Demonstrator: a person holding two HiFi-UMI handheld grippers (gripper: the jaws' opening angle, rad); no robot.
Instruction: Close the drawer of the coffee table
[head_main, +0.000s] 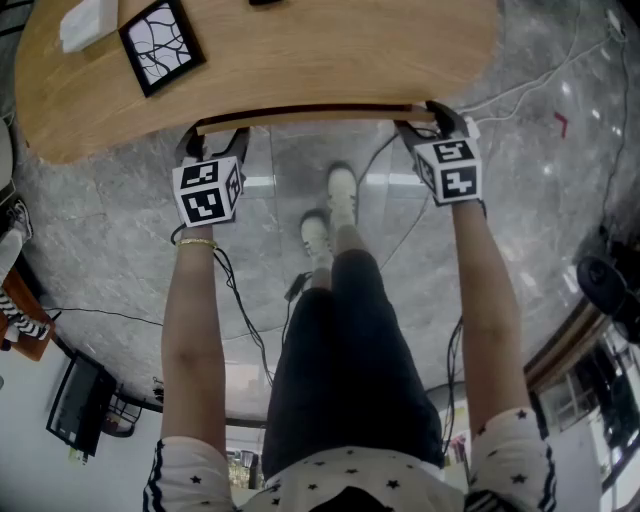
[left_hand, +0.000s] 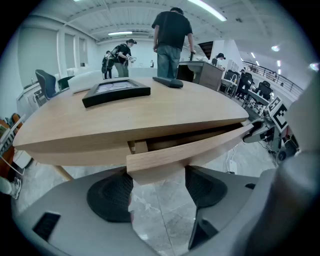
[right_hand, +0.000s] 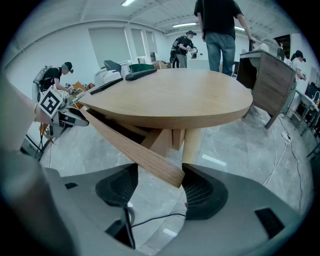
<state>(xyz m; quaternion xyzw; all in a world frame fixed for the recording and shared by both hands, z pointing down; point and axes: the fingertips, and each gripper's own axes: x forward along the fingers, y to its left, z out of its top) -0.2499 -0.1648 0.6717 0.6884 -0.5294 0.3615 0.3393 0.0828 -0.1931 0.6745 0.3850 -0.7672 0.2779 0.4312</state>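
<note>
Straddling drawer (left_hand: 190, 147): left tool (left_hand: 159, 182), right tool (right_hand: 160, 175)

We face the rounded light-wood coffee table (head_main: 300, 60); its curved wooden drawer front (head_main: 310, 117) stands slightly out from under the tabletop's near edge. The left gripper (head_main: 214, 138) sits at that front's left end and the right gripper (head_main: 432, 120) at its right end, each end between parted jaws. On the tabletop, a black-framed square picture (head_main: 160, 42) lies towards the left edge, a white flat block (head_main: 85, 22) just left of it, and a black slim remote (left_hand: 167, 81) by the far edge.
</note>
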